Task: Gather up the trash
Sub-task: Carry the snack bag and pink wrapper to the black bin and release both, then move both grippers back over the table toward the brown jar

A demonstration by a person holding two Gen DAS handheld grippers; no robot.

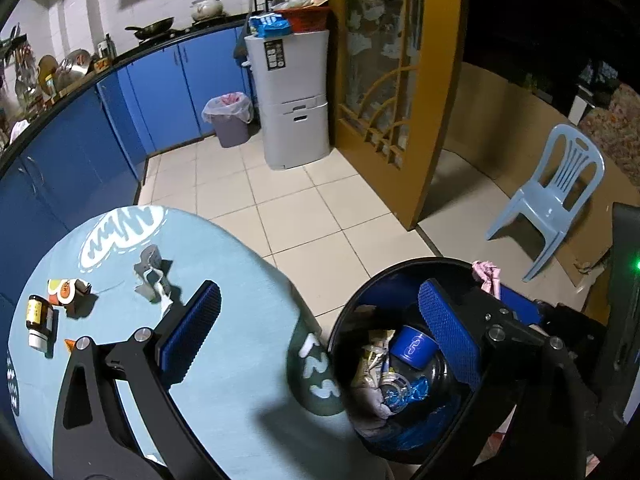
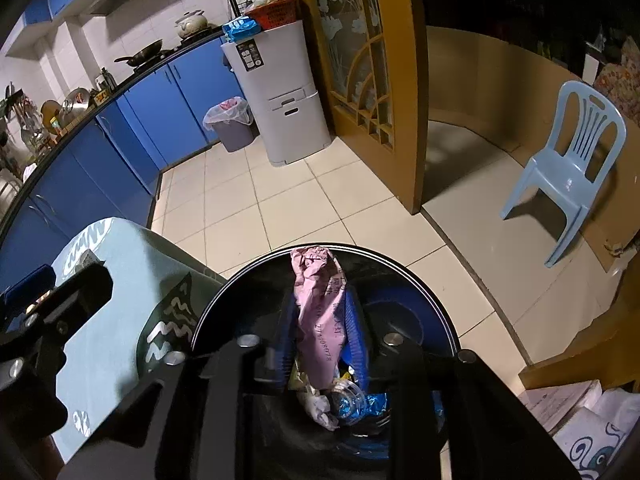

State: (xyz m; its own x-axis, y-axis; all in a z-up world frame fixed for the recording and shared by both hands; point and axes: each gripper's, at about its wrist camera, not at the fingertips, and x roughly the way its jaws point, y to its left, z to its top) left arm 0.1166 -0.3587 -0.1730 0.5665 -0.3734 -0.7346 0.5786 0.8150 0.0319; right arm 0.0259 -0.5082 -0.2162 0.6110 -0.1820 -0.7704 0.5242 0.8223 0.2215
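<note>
**A:** Where is the trash at this point?

**B:** Most of it lies in the round black bin (image 1: 352, 320) standing on the tiled floor just beside the table with the pale blue cloth (image 1: 224, 380). Inside I can see a blue cup (image 1: 412, 346), crumpled blue foil (image 1: 416, 390) and some pale wrappers, all lying at the bottom.

**A:** And the left gripper (image 1: 320, 320)?

**B:** Its two blue-padded jaws stand wide apart with nothing between them. One finger hangs over the tablecloth, the other over the bin's mouth.

**A:** The right gripper (image 2: 320, 320)?

**B:** It hangs over the bin, pointing down into it. A crumpled pink paper wrapper with printed characters (image 2: 316, 300) stands upright between its blue pads, the top sticking out past the fingertips. The jaws are part-way apart; whether the pads press on the paper I cannot tell from this view.

**A:** Anything left on the table?

**B:** Yes. A small brown glass bottle with a white cap (image 1: 39, 320) lies on its side near the left edge, a little printed carton with orange markings (image 1: 66, 292) lies just beside it, and a crumpled grey-and-white wrapper (image 1: 154, 280) lies a bit further in.
</note>
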